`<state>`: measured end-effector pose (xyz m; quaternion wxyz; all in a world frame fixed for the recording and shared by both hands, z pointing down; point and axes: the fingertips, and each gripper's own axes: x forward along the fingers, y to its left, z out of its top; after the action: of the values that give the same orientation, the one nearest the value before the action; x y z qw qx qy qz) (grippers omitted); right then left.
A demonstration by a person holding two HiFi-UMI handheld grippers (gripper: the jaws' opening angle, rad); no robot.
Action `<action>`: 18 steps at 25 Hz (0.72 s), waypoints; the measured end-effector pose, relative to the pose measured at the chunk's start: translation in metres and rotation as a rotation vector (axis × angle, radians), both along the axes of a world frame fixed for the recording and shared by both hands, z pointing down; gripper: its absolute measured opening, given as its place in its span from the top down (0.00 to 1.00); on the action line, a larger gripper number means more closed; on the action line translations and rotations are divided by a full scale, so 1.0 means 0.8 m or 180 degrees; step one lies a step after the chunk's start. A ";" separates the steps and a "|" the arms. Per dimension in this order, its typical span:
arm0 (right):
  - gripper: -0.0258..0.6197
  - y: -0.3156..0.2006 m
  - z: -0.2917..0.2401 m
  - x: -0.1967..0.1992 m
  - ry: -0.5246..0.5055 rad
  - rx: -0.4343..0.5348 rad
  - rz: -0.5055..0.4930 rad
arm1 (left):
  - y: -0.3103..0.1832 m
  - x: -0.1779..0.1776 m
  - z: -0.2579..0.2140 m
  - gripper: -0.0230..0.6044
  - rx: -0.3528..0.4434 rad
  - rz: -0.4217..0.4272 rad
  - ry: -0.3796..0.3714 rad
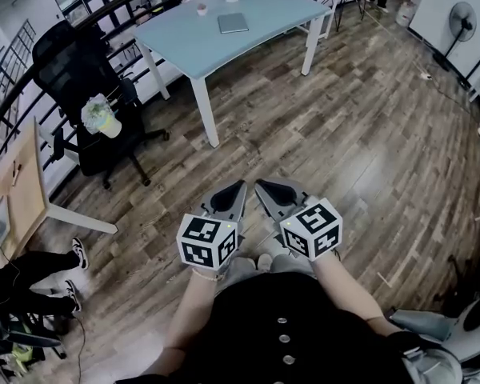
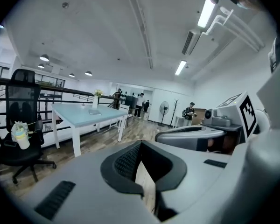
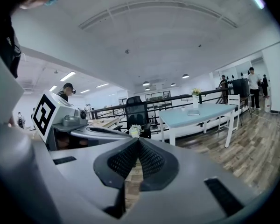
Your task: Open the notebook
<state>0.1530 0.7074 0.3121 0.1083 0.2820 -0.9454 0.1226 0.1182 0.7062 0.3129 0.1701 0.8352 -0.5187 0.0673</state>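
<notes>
On far desk (image 1: 184, 38): notebook (image 1: 233, 23) closed, tiny, cover unreadable.
Near, over floor (image 1: 344, 134): left gripper (image 1: 238, 187), right gripper (image 1: 261, 186), fingers pinched together, empty.
Cut off: desk's far edge.

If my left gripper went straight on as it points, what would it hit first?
Probably the floor, right of the table; nothing else shows in that line, though depth is unclear.

Notebook (image 1: 233, 23) too small for detail
</notes>
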 end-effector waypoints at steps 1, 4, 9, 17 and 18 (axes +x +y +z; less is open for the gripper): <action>0.95 -0.001 0.001 0.001 -0.0009 -0.0027 -0.0018 | -0.002 -0.002 0.003 0.93 -0.0026 -0.0050 -0.0011; 0.95 -0.009 0.004 0.011 -0.0010 -0.0051 0.0020 | -0.007 -0.009 0.014 0.93 -0.0135 -0.0252 -0.0055; 0.95 -0.028 0.010 0.027 0.0048 -0.0006 0.0121 | -0.013 0.000 0.020 0.93 -0.0155 -0.0288 -0.0133; 0.85 -0.026 0.021 0.046 0.0091 0.0058 0.0026 | -0.016 0.035 0.032 0.94 -0.0198 -0.0185 -0.0073; 0.84 -0.026 0.022 0.049 0.0118 0.0069 0.0027 | -0.017 0.038 0.034 0.94 -0.0210 -0.0174 -0.0094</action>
<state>0.1923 0.6865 0.3300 0.1222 0.2894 -0.9433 0.1076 0.1486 0.6927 0.3401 0.1917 0.8135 -0.5413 0.0919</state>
